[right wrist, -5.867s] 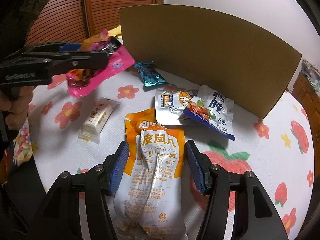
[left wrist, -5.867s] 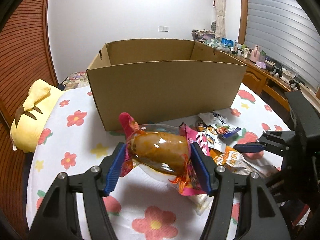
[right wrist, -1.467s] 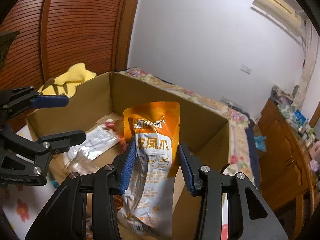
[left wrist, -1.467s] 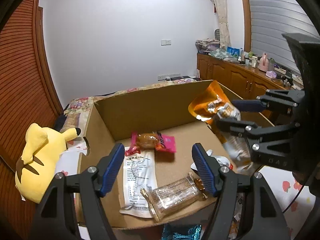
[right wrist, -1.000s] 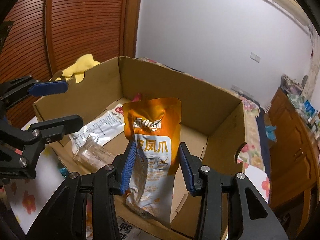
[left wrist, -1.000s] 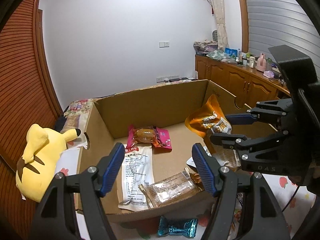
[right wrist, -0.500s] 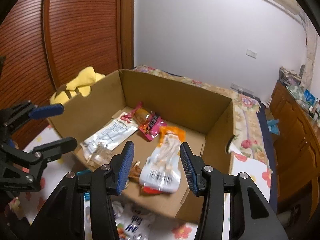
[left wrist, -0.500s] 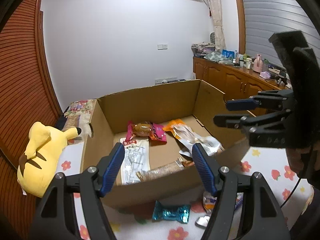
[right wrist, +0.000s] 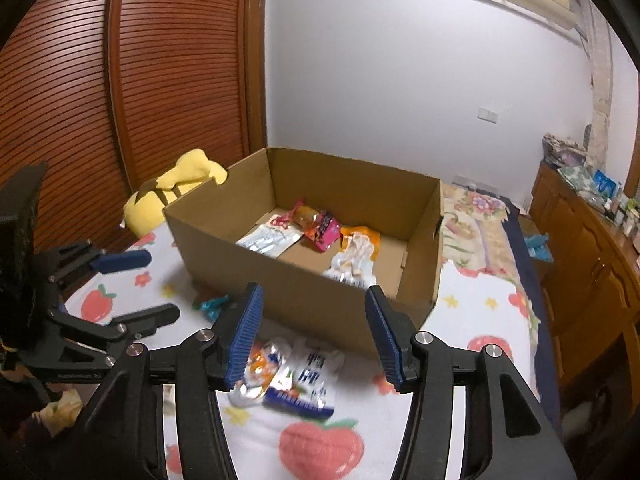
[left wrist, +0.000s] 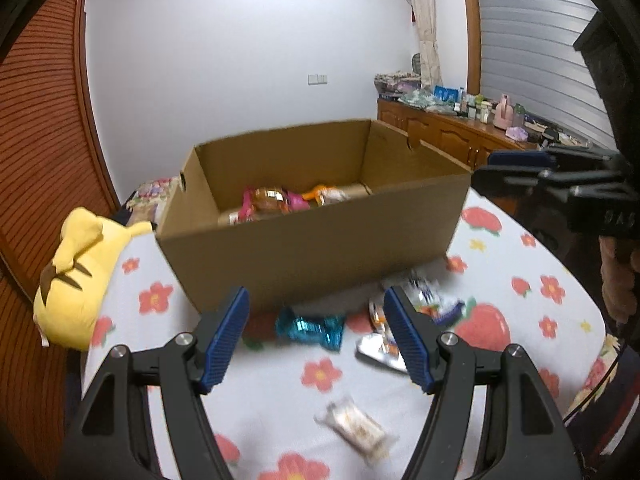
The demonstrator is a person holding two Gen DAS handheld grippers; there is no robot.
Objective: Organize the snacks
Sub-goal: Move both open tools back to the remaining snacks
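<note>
Left hand-held gripper (left wrist: 316, 334) wide open, empty, above the desk (left wrist: 264, 392) in front of the box (left wrist: 312, 240). Right hand-held gripper (right wrist: 314, 334) also wide open, empty, near the box's front right corner.

Box sits open on the floral cloth. Inside: pink pack (right wrist: 316, 226), white pouch (right wrist: 268, 240) left of it, orange pouch (right wrist: 356, 252) on the right side of the box floor. From the left wrist view only the tops of the pink and orange packs show over the front wall.

On the desk, outside the box: teal candy (left wrist: 314, 328) just in front of the box wall, between the left gripper's fingers in view; blue-white bag (right wrist: 304, 384) and silver-orange pack (right wrist: 258, 376) touching each other, near the right gripper; small clear bar (left wrist: 356, 432) apart from them, closer to the camera, blurred.

Yellow plush (left wrist: 76, 264) at the desk's left edge, beside the box.
</note>
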